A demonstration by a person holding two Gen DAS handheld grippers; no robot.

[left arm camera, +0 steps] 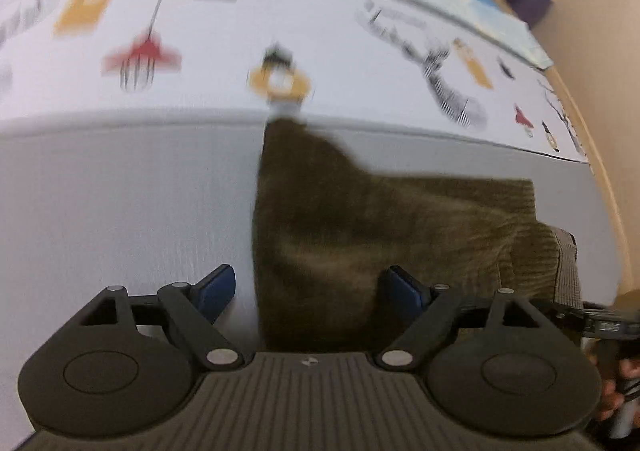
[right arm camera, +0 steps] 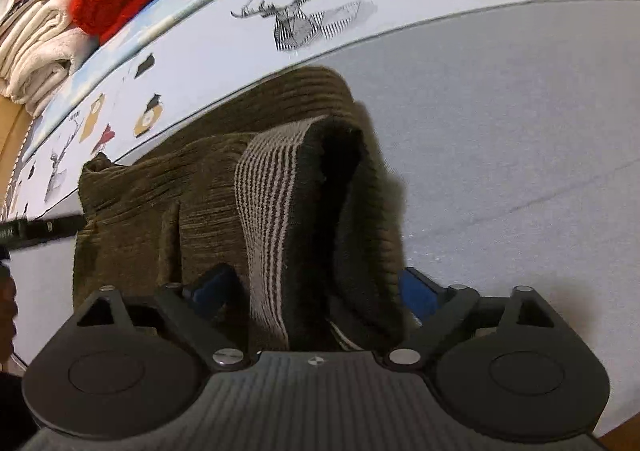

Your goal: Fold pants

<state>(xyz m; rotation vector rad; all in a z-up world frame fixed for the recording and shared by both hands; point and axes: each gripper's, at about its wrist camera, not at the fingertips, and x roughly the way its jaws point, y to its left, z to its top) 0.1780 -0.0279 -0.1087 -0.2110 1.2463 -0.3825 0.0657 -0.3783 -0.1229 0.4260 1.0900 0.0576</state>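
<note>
Right wrist view: one pair of brown corduroy pants (right arm camera: 168, 203) lies bunched and doubled over on the grey sheet (right arm camera: 500, 139), striped waistband lining (right arm camera: 272, 219) turned up. Fold looks partly done; edges uneven, squaring and probably one more fold left. Right gripper (right arm camera: 312, 283) is spread wide, fabric between the jaws but pads not pressing. Left wrist view is blurred: left gripper (left arm camera: 308, 287) also spread, straddling the pants edge, nothing clamped. Count: one pants, two grippers, a stack of folded clothes (right arm camera: 60, 11) behind, number unclear.
</note>
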